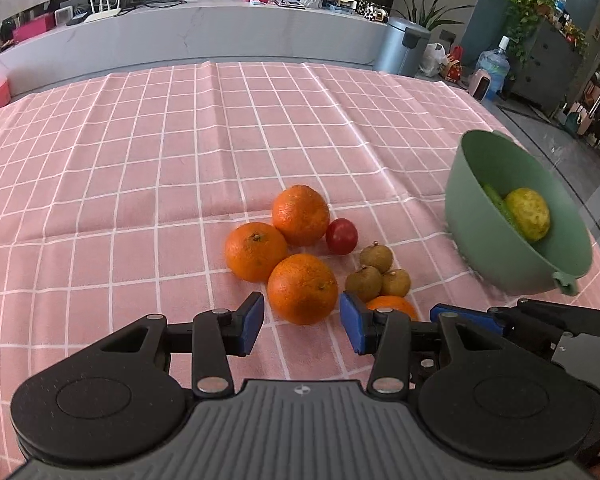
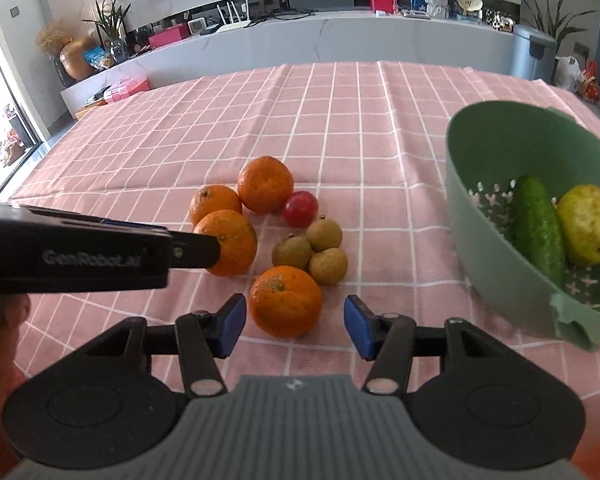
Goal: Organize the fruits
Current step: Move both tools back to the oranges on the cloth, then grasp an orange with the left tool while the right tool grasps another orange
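Several oranges, a red tomato (image 1: 341, 236) and three brown longans (image 1: 376, 272) lie clustered on the pink checked tablecloth (image 1: 140, 160). My left gripper (image 1: 302, 326) is open, its blue pads on either side of the nearest orange (image 1: 302, 289), just short of it. My right gripper (image 2: 295, 326) is open around the near edge of another orange (image 2: 285, 301). A green bowl (image 2: 480, 216) at the right holds a cucumber (image 2: 540, 228) and a yellow-green fruit (image 2: 588, 230). The bowl also shows in the left wrist view (image 1: 500, 248).
The left gripper's body (image 2: 80, 252) crosses the left side of the right wrist view, partly hiding an orange (image 2: 232, 240). The table's right edge runs close behind the bowl. A long grey counter (image 1: 220, 32) stands beyond the table.
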`<move>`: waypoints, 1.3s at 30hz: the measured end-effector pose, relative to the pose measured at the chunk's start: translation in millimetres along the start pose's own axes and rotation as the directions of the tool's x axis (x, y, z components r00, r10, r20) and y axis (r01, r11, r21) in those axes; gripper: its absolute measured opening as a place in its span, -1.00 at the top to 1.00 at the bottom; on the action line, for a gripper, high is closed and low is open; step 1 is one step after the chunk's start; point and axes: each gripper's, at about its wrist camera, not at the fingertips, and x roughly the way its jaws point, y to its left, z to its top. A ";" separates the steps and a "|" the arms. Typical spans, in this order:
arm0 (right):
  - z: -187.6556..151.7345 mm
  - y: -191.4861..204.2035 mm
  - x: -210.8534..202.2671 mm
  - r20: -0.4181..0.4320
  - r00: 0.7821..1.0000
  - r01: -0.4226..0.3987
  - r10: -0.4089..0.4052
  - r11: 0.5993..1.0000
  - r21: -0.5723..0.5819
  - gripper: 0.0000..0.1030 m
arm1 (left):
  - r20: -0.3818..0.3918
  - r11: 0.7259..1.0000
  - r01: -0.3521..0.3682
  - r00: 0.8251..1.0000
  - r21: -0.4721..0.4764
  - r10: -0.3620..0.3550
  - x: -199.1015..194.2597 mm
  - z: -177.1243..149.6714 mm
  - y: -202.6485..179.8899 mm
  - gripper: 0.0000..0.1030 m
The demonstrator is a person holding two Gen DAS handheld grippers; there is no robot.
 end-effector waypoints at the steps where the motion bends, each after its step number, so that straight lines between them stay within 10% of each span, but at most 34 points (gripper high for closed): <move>1: 0.1 1.2 2.4 -0.003 1.000 -0.001 0.001 1.000 -0.001 0.02 | 0.000 1.000 0.003 1.000 -0.005 -0.003 1.5 0.1 1.2 -0.01; 39: -6.3 -6.0 -42.3 0.073 0.997 -0.028 0.032 0.998 -0.055 0.27 | 0.070 0.987 0.091 0.994 -0.131 -0.082 -26.2 -5.2 -4.0 0.18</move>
